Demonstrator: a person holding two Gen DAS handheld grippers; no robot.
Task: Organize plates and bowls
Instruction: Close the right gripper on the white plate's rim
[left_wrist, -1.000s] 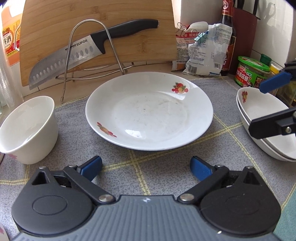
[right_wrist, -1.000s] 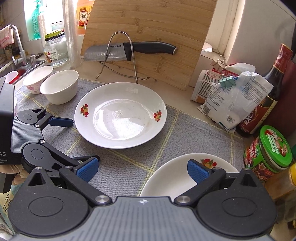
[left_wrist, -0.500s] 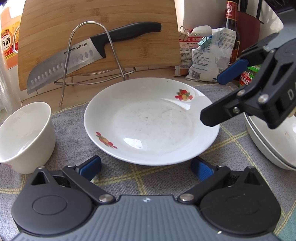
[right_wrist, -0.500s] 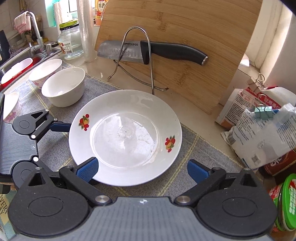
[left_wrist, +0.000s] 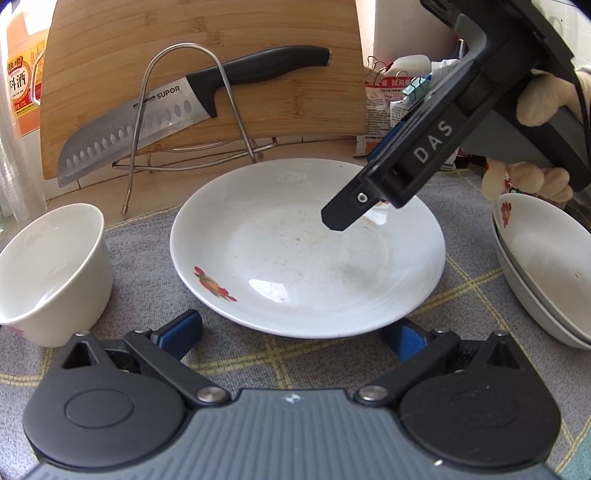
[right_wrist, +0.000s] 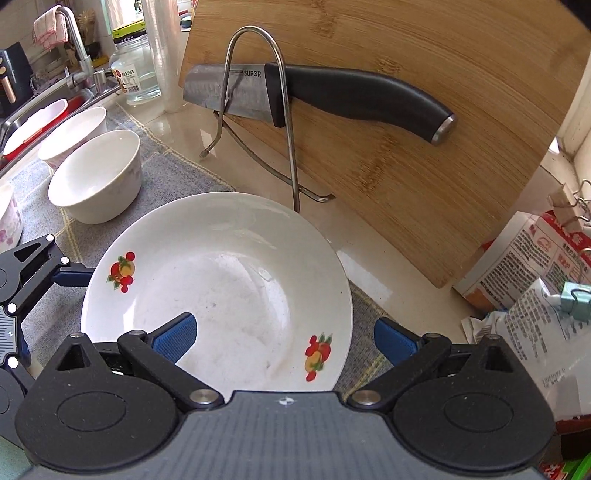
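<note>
A grey checked mat on the counter carries plate and bowls.

The right gripper is seen at six o'clock, jaws spread wide, one blue pad over the plate and the other just beyond its rim at four o'clock. The white plate, marked with two fruit motifs, lies at the centre on a grey checked mat. At nine o'clock part of the left gripper is visible, touching or just beside the plate's edge. White bowls are lined up at ten o'clock, toward the sink. At twelve o'clock a knife is held in a wire stand against a bamboo cutting board. Clipped packets are found at three o'clock.
</note>
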